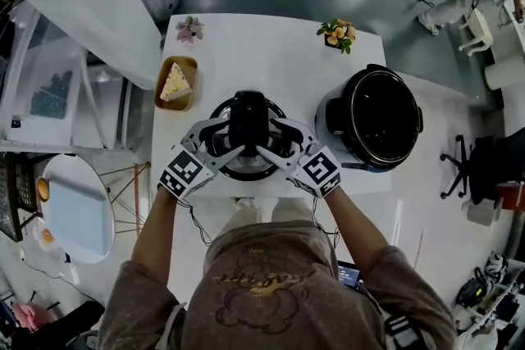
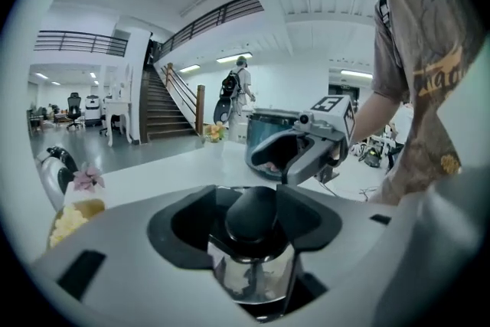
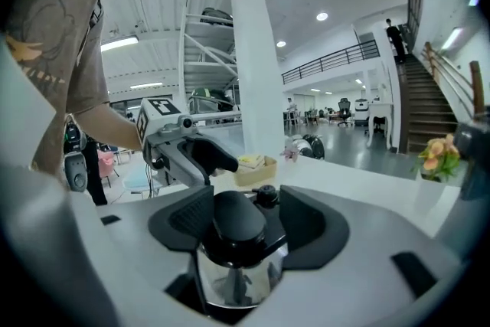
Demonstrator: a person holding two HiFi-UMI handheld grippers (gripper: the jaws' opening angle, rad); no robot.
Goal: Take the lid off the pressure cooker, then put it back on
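Found the lid (image 1: 250, 173) off the pot (image 1: 331, 119), just to the left of that pot over the white tabletop (image 1: 271, 53); could not tell whether resting on the tabletop or lifted clear of it. Gripped the black handle (image 1: 248, 123) on top of the lid from both sides, with the left gripper (image 1: 230, 142) on the side away from the pot and the right gripper (image 1: 271, 143) on the side nearer the pot. Saw the left gripper's fingers (image 2: 180, 222) pressed against both flanks of the handle, pinching it. Saw the same of the right gripper's fingers (image 3: 182, 220), clamped on that handle from the opposite end.

Judged the lid heavy and stiff: thick metal, shiny and probably slippery below the handle, apt to swing or tip from a one-sided grip. Took the handle as the one sound place to hold, its rounded black bulk filling the gap between the fingers. Judged the polished metal a poor place for a grip. Reckoned a level, two-sided hold needed for seating the lid squarely on the pot's rim.

Looked into the pot: open, dark inside, nothing seen in it. Noted a shallow wooden tray (image 1: 190, 65) well left of the pot, past the lid, holding a wedge of cake (image 1: 175, 83). Noted a small planter of orange flowers (image 1: 337, 34) just behind the pot, and a pink flower (image 1: 190, 29) farther left of the pot at the far edge.
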